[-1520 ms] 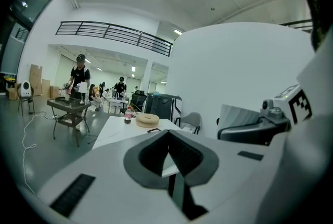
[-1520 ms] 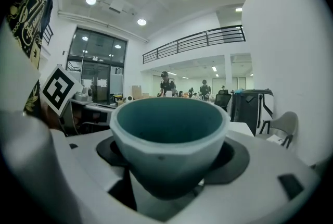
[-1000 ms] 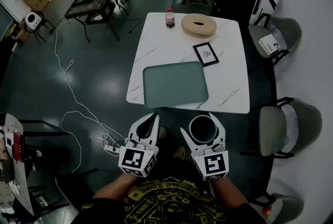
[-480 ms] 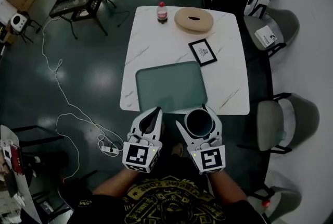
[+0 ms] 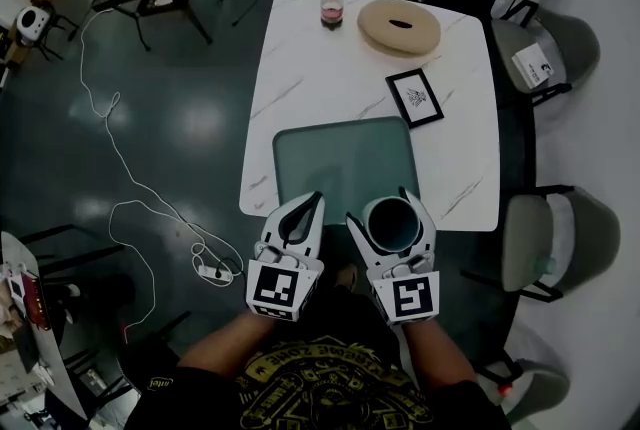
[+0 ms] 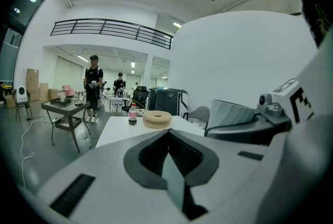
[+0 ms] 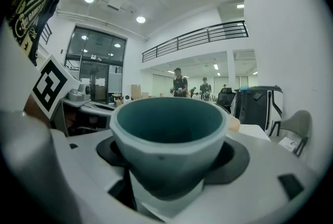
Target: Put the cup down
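A teal cup (image 5: pixel 390 223) stands upright between the jaws of my right gripper (image 5: pixel 384 209), which is shut on it. The cup hangs at the near edge of the white marble table (image 5: pixel 300 68), just past the near right corner of the green tray (image 5: pixel 345 163). In the right gripper view the cup (image 7: pixel 169 129) fills the middle, and both pads of the right gripper (image 7: pixel 171 176) press on its lower wall. My left gripper (image 5: pixel 312 205) is beside it to the left, shut and holding nothing. In the left gripper view its jaws (image 6: pixel 169 150) meet at a point.
On the table's far part stand a red-capped bottle (image 5: pixel 331 6), a round wooden ring (image 5: pixel 399 26) and a black-framed card (image 5: pixel 414 98). Grey chairs (image 5: pixel 555 243) line the right side. A white cable (image 5: pixel 130 188) trails over the dark floor on the left. People (image 6: pixel 93 87) stand far off.
Both grippers have come forward from over the floor to the table's near edge, by the tray. The cup stays in the right gripper.
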{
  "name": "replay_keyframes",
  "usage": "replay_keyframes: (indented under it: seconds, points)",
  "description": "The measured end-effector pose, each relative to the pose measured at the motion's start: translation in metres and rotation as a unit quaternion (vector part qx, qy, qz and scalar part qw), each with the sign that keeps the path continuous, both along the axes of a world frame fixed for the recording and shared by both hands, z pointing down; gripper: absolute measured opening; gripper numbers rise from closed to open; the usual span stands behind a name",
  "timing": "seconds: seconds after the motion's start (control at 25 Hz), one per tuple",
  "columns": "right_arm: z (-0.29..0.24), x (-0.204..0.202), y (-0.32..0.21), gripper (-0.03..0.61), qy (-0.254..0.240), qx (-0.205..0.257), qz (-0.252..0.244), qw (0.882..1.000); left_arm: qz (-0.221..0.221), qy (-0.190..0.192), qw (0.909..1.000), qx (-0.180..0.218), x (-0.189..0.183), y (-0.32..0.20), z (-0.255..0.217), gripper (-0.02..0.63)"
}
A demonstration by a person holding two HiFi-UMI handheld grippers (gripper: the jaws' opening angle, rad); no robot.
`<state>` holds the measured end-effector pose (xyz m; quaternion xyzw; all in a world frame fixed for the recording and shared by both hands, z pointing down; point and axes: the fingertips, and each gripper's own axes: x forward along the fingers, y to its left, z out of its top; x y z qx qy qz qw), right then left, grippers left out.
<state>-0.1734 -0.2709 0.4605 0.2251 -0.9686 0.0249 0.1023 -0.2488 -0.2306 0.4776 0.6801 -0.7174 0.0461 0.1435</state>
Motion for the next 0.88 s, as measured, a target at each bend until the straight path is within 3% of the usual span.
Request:
replay_keyframes:
  seconds: [0.88]
  points:
    - [0.096,-0.052,-0.039,0.377,0.044,-0.013,0.006,0.999,-0.002,0.015,0.9957,-0.091,-0.04,-0.032,0.099,0.011]
